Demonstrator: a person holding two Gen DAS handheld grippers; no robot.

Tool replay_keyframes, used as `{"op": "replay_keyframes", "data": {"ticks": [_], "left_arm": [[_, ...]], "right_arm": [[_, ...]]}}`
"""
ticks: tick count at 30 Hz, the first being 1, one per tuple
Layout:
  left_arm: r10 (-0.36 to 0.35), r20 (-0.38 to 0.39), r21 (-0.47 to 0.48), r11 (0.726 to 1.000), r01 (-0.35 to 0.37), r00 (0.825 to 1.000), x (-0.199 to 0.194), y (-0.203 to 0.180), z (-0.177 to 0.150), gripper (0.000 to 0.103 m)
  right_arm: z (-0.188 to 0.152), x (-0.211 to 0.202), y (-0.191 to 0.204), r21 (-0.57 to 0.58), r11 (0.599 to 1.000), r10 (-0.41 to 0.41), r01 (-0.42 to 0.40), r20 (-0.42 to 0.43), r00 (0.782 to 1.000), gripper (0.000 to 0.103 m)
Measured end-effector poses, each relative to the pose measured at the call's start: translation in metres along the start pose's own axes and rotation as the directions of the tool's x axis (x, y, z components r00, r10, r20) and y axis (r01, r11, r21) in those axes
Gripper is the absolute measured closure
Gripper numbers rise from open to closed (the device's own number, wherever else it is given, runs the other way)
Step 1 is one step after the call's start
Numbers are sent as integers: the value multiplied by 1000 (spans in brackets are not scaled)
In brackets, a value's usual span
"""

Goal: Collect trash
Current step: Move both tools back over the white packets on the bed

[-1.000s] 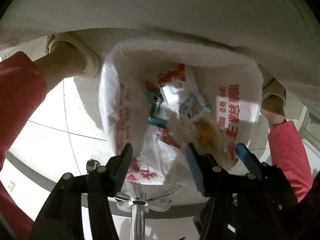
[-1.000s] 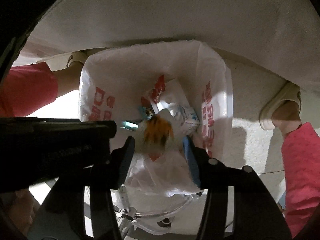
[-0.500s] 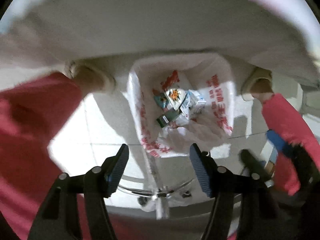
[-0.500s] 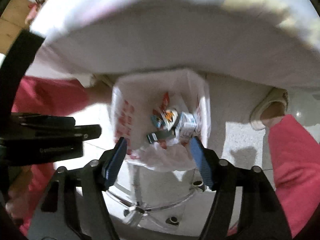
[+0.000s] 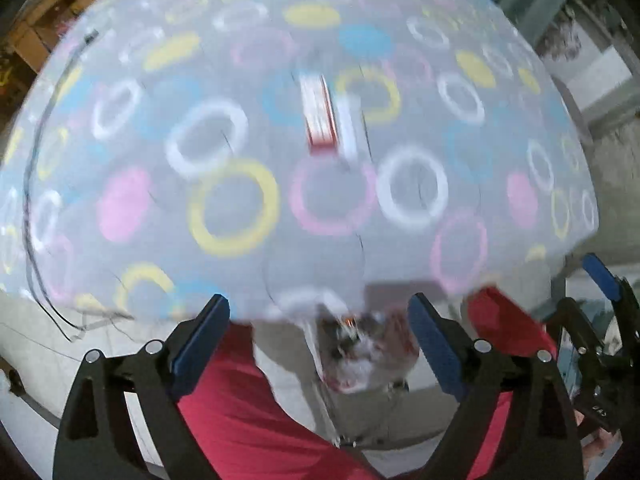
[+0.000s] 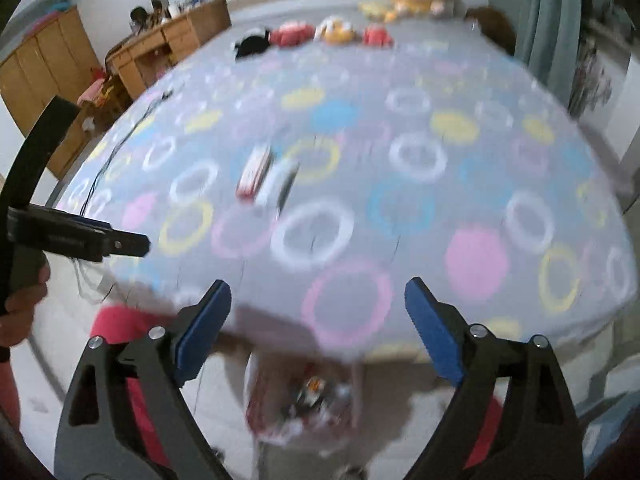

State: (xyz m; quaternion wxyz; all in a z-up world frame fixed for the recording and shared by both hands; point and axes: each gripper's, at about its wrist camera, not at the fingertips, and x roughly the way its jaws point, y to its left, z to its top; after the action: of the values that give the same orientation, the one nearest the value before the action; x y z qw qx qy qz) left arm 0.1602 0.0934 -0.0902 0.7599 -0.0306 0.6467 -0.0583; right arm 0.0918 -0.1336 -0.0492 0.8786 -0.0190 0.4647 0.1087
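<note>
Both views are motion-blurred. A red and white package [image 5: 320,114] and a white wrapper [image 5: 349,128] lie side by side on the circle-patterned bed sheet [image 5: 240,200]; they also show in the right wrist view, the package [image 6: 254,172] left of the wrapper [image 6: 280,184]. The white trash bag [image 6: 304,400] with red print hangs below the bed edge, holding several pieces of trash; it shows in the left wrist view [image 5: 360,356] too. My left gripper [image 5: 318,332] is open and empty. My right gripper [image 6: 318,320] is open and empty.
Plush toys [image 6: 332,32] line the bed's far edge. Wooden desks and cabinets [image 6: 60,64] stand at the left. A black cable [image 5: 36,208] runs along the sheet's left side. My red trouser legs [image 5: 240,408] stand beside the bag.
Both grippers have lifted up from over the trash bag to above the bed edge. The views now face across the bed instead of down into the bag.
</note>
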Motion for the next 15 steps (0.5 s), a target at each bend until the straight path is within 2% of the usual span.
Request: {"op": "replay_keyframes", "data": {"ticks": [2, 5, 10, 15], "left_arm": [[52, 35, -23, 998, -52, 998, -17, 7, 23, 15], [89, 66, -37, 996, -87, 994, -27, 15, 50, 15], [53, 46, -64, 997, -50, 998, -16, 21, 92, 15], [23, 28, -76, 997, -21, 999, 7, 25, 117, 15]], "right_arm": [[26, -4, -5, 8, 1000, -25, 25, 30, 999, 16], [57, -2, -11, 41, 999, 2, -4, 60, 998, 16], [92, 11, -16, 62, 998, 25, -30, 85, 996, 16], [110, 51, -9, 47, 998, 36, -38, 55, 998, 16]]}}
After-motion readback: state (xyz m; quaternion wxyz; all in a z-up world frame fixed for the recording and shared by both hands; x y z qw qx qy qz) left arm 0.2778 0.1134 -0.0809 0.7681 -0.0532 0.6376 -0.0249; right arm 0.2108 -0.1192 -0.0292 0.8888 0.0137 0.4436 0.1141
